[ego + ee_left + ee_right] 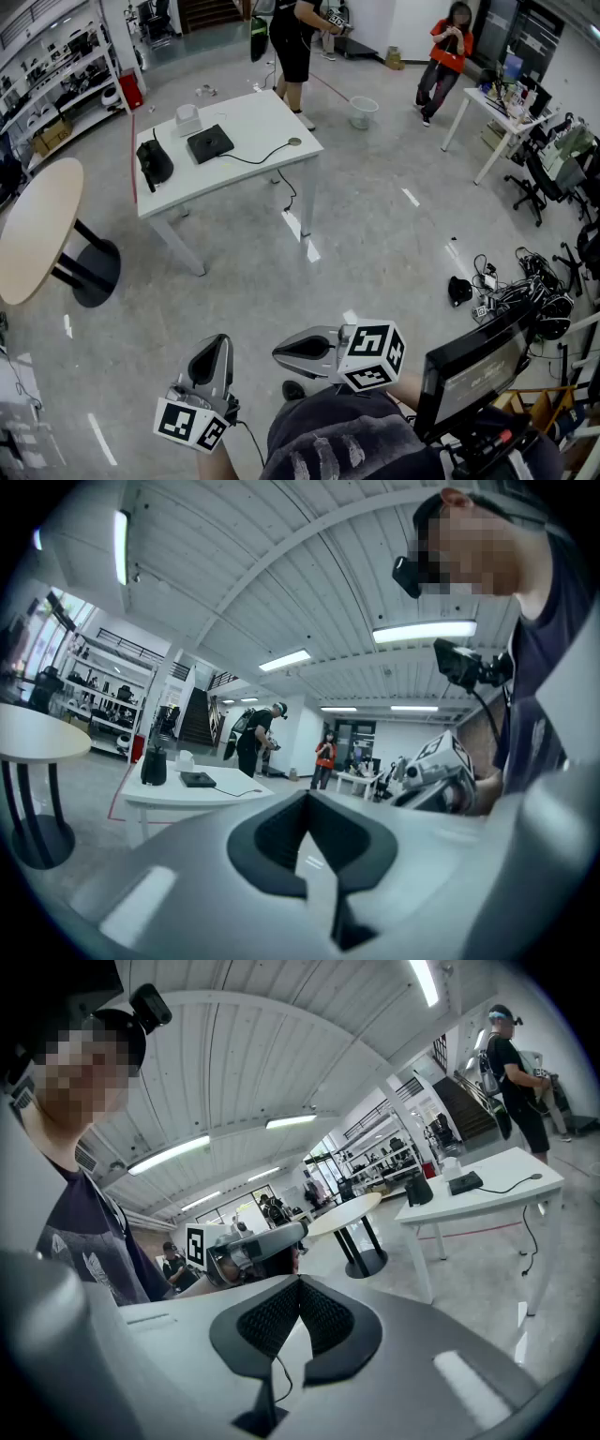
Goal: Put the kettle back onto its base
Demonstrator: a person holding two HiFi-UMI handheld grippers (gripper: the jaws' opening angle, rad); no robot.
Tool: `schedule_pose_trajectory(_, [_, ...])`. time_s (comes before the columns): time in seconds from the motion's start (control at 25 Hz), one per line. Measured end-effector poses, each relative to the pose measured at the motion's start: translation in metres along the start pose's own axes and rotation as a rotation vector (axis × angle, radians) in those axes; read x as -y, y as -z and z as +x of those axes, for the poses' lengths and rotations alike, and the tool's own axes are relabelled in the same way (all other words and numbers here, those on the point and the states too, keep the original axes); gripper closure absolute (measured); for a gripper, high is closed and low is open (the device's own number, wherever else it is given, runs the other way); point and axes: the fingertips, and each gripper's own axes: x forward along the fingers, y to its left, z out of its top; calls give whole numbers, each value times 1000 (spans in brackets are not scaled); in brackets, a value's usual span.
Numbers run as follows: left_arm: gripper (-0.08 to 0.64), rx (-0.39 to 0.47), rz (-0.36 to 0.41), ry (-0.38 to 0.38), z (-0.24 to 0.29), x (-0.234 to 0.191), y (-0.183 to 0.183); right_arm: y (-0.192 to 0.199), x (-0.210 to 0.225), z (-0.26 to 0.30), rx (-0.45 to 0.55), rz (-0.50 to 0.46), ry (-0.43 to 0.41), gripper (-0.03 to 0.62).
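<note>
The black kettle (155,161) stands on the left end of the white table (248,117), far ahead of me. Its flat black base (209,143) lies beside it, apart from it, with a cord running to the right. Both grippers hang low near my body, well away from the table. My left gripper (217,343) points forward, shut and empty. My right gripper (279,353) points left, also shut with nothing in it. The left gripper view shows the kettle (153,765) and the base (198,779) in the distance; the right gripper view shows the kettle (418,1189) and the base (466,1183).
A white box (187,119) sits behind the base. A round wooden table (37,230) on a black foot stands at the left. Two people (292,42) stand beyond the table. Cables and gear (525,291) lie on the floor at the right, with desks and chairs further back.
</note>
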Motion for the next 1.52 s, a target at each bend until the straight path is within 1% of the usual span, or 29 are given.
schedule_pose_trajectory(0.16, [560,7,1,36,23,-12,-3,-19,13,6,25,-24,5,592])
schedule_pose_trajectory(0.24, [560,1,4,40,31,-17,-3,-26,23,12,28,-20,4,591])
schedule_pose_trajectory(0.36, [560,-13,10,14,45,-31,1,-29,50,23,23,6,-31,592])
schedule_pose_trajectory(0.48, [560,-37,2,-31,67,-47,4,-36,79,29,18,21,-77,591])
schedule_pose_trajectory(0.56, [560,-58,-3,-44,87,-49,2,-45,96,23,24,24,-104,592])
schedule_pose_trajectory(0.68, [560,-89,11,-37,125,-49,-5,-64,126,5,51,42,-113,592])
schedule_pose_trajectory(0.92, [560,-111,27,-69,194,-50,-22,-86,190,-31,73,102,-141,592])
schedule_pose_trajectory(1.0, [560,-125,26,-86,210,-50,-24,-94,208,-43,72,116,-143,592])
schedule_pose_trajectory(1.16, [560,-122,12,-152,234,-59,-33,-111,237,-55,57,109,-176,592])
schedule_pose_trajectory(1.24, [560,-122,12,-182,242,-63,-39,-116,247,-57,34,90,-191,591])
schedule_pose_trajectory(1.36, [560,-125,15,-207,254,-70,-40,-122,265,-59,5,44,-190,592])
schedule_pose_trajectory(1.52, [559,-110,19,-252,258,-88,-40,-130,286,-45,16,33,-209,591])
